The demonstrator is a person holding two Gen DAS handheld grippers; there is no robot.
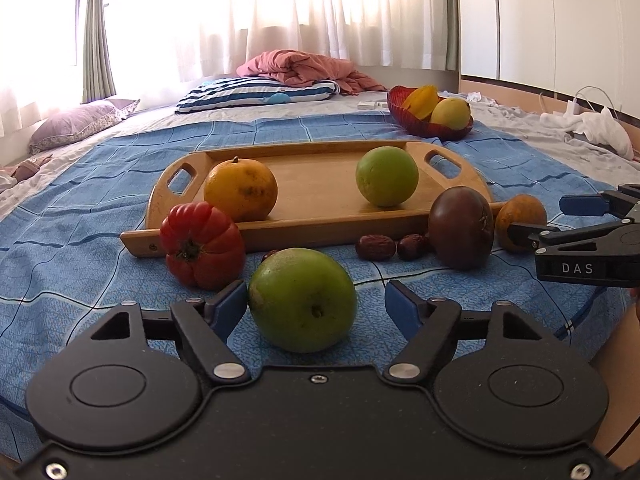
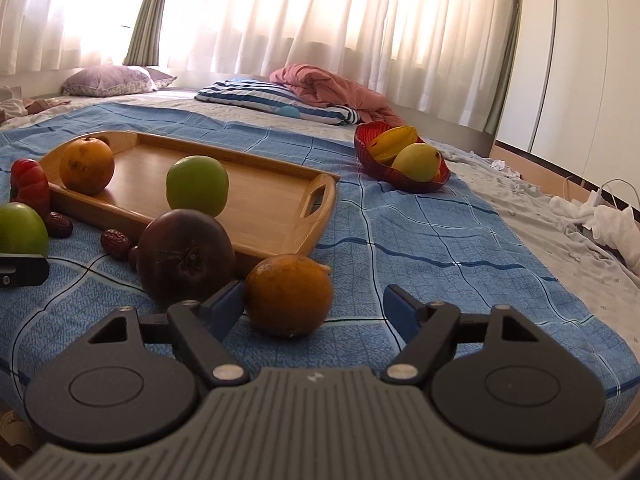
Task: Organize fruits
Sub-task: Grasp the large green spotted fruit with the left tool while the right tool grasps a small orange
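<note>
A wooden tray (image 1: pixel 320 184) (image 2: pixel 264 208) lies on the blue bedspread and holds an orange (image 1: pixel 240 189) (image 2: pixel 86 165) and a green apple (image 1: pixel 387 176) (image 2: pixel 197 185). My left gripper (image 1: pixel 316 310) is open around a second green apple (image 1: pixel 303 299) (image 2: pixel 20 229) on the spread. My right gripper (image 2: pixel 314 306) is open around a small orange (image 2: pixel 289 294) (image 1: pixel 520 216); it also shows in the left wrist view (image 1: pixel 548 220). A red ribbed tomato (image 1: pixel 202 250) (image 2: pixel 30 182), a dark brown fruit (image 1: pixel 460 226) (image 2: pixel 186 258) and red dates (image 1: pixel 376 247) (image 2: pixel 116 243) lie in front of the tray.
A red bowl (image 1: pixel 404 118) (image 2: pixel 370 156) with yellow fruit sits behind the tray to the right. Pillows (image 1: pixel 256 94) and a pink blanket (image 1: pixel 304 68) lie at the bed's far side. White cloth and cables (image 2: pixel 600 216) lie at the right edge.
</note>
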